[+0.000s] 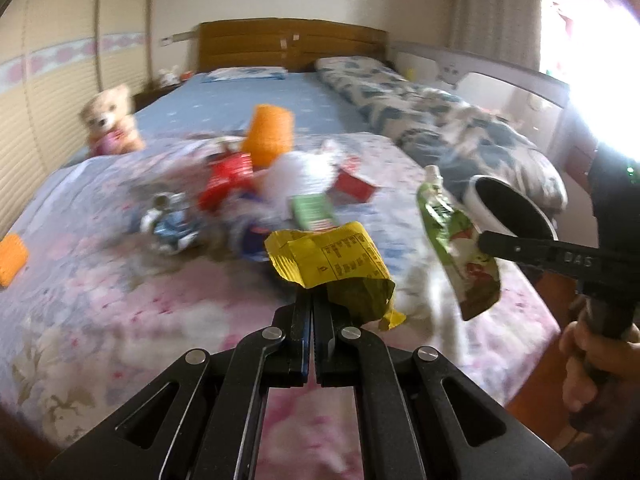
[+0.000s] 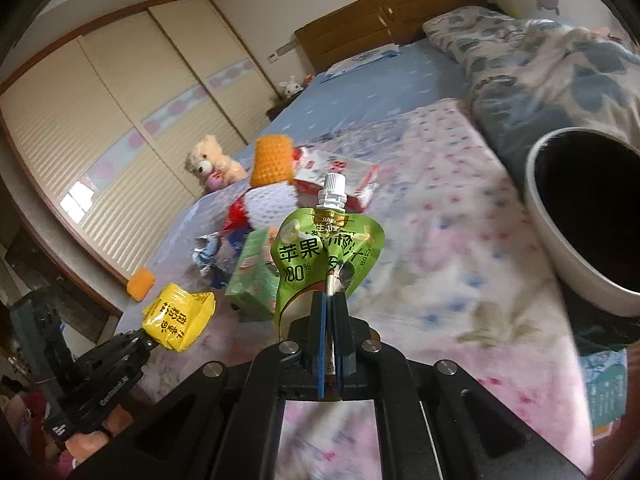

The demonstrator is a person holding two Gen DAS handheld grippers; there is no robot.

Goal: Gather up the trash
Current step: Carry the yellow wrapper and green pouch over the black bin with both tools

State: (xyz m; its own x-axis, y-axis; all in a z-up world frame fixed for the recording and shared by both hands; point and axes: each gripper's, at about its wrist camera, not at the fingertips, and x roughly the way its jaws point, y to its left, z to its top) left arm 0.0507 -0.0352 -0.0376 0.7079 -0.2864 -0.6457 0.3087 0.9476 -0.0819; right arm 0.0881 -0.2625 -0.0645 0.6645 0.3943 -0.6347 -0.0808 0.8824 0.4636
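While fingers (image 2: 316,332) pinch its base, green juice pouch (image 2: 326,256) stands upright.

Daylit and fairly bright. Blown-out white glare from the window (image 1: 600,40) far right of the left gripper (image 1: 312,300). Motion-blurred bedspread (image 1: 120,300) ahead. Strongly bowed and darkened at fisheye edges.

Teddy bear (image 1: 110,120) near wardrobe (image 2: 100,128)

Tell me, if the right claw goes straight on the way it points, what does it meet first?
Probably the green carton lying just beyond the green juice pouch the right claw holds, then the trash pile; depth is unclear.
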